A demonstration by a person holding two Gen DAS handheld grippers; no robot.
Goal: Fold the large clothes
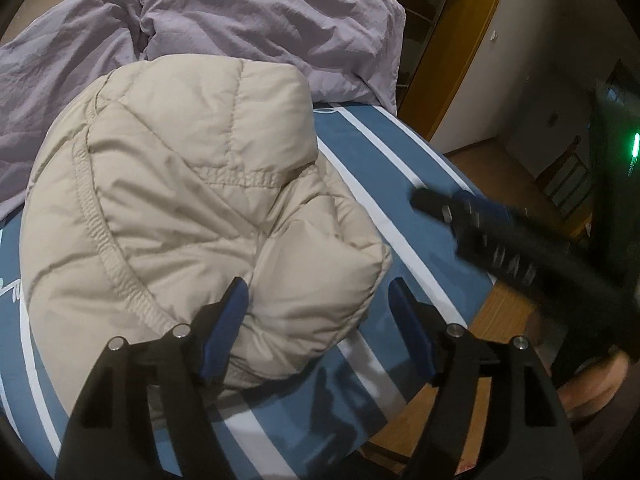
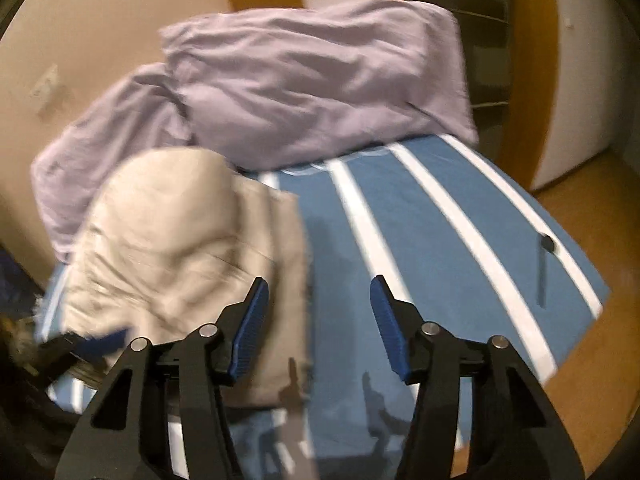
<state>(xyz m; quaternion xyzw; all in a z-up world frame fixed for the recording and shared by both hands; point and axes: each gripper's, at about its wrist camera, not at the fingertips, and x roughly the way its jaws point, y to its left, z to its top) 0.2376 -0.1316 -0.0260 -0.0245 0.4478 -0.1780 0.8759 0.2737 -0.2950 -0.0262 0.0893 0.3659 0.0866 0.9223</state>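
Nearest the left wrist camera, the left tongs stand spread, their blue pads on either side of a puffy corner of the beige quilted jacket, pinching nothing. The jacket lies bundled on the bed, whose blue sheet carries white stripes; its long axis runs from that near corner away toward the lilac duvet heaped at the far end. To the right, the right tongs hang blurred over the bed's edge, above the wooden floor.

In the right wrist view, the right tongs are spread and empty above the striped sheet, the jacket lying to their left and the duvet behind. An orange wooden frame and a pale wall stand at the right.
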